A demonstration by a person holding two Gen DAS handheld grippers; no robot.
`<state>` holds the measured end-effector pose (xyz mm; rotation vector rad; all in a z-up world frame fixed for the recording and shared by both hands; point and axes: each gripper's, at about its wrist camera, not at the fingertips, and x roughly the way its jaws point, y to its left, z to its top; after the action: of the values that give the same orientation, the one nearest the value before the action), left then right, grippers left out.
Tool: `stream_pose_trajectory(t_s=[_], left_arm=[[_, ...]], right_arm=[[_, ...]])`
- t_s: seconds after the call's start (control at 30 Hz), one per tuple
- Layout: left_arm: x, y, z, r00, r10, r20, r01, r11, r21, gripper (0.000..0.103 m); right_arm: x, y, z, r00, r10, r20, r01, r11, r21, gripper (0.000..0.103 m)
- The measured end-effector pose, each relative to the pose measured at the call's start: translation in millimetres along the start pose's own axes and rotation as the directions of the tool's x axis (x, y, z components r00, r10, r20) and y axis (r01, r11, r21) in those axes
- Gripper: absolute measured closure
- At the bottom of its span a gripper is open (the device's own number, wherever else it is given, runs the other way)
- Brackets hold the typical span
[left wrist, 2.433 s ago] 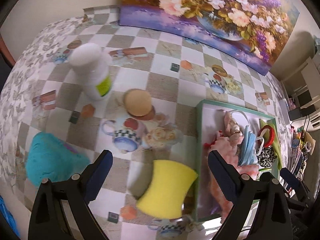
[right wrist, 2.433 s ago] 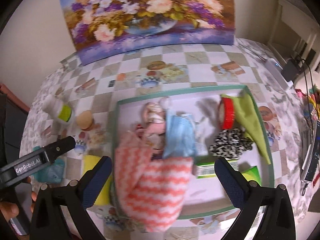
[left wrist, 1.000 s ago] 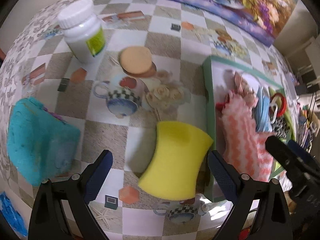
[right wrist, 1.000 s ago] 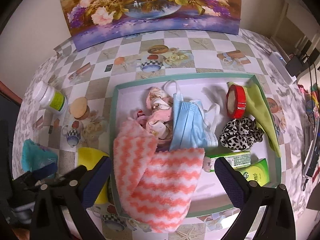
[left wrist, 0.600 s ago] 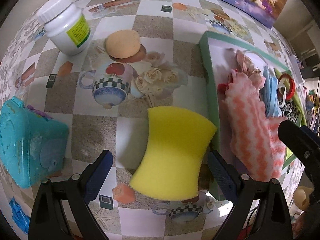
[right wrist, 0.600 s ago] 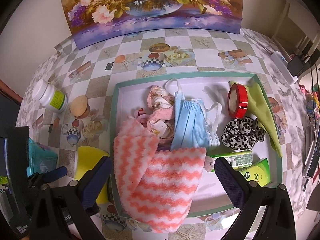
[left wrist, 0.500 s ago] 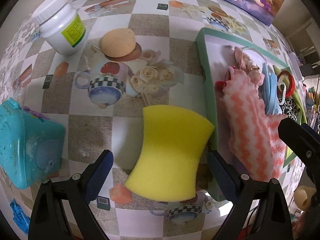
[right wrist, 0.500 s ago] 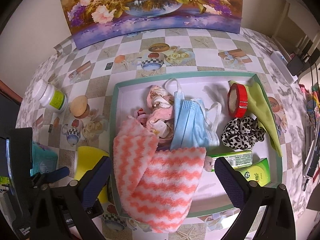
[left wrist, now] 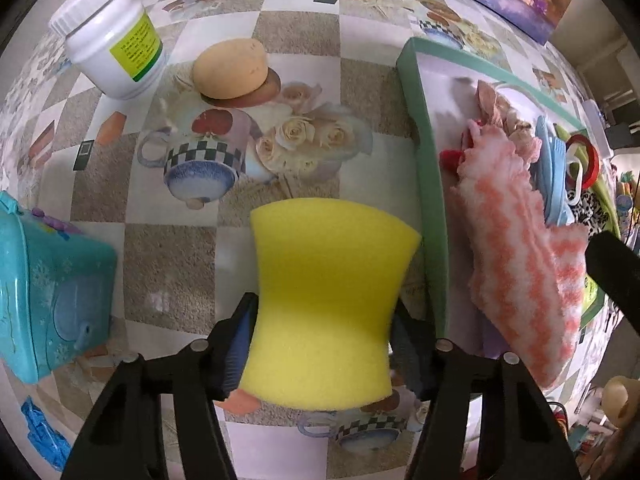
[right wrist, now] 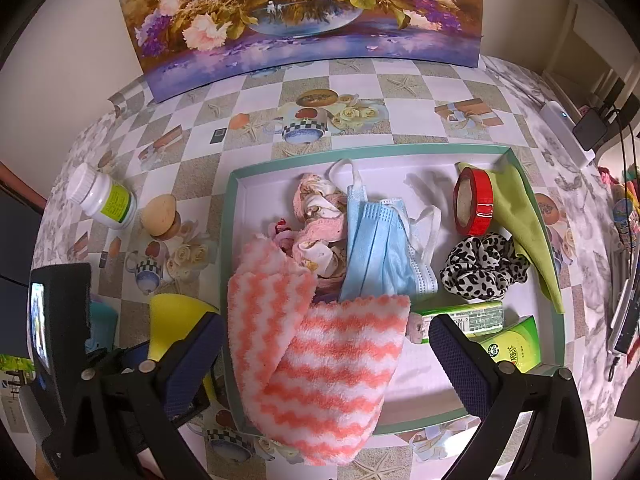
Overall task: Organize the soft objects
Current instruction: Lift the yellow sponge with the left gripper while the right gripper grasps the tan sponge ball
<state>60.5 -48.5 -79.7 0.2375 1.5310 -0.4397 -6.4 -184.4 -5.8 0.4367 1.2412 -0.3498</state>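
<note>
A yellow sponge lies on the patterned tablecloth just left of the green-rimmed tray. My left gripper points straight down with its jaws closing; both pads touch the sponge's narrow waist. In the right wrist view the sponge shows partly behind a finger. My right gripper hangs open above the tray, over a pink-and-white striped cloth. Also in the tray are a blue face mask, pink socks, a leopard scrunchie and a green cloth.
A white pill bottle and a round beige puff stand beyond the sponge. A teal plastic box sits at the left. A red tape roll and green tubes lie in the tray. A flower painting leans at the back.
My left gripper has sunk onto the yellow sponge and its jaws have come in from wide apart to the sponge's sides. The right gripper has kept still.
</note>
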Motion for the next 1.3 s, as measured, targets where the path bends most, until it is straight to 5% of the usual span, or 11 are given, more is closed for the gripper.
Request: stream_pose_trajectory(t_s=[0.37,0.6,1.0,1.3], left_arm=[[-32,31,14,0.995,-0.071,0.073,0.076,0.995,-0.07,0.041],[-64,49,26,0.983,-0.082,0.166,0.1,0.989,-0.107,0.041],[-106,98,51,0.95,-0.013,0.311,0.085,0.973,-0.217,0.041],[-105,148,62,0.937,0.11,0.333,0.019,0.933,-0.36,0.041]], right_arm=[[-1,2,1,1.0,-0.01,0.014,0.01,1.0,0.001,0.0],[-16,5,10,0.995,0.007,0.103,-0.008,1.0,0.009,0.0],[-10,49,34,0.981,0.09,0.172,-0.081,0.995,-0.058,0.0],[19,111,41,0.971,0.174,0.164,-0.148,0.976,-0.16,0.0]])
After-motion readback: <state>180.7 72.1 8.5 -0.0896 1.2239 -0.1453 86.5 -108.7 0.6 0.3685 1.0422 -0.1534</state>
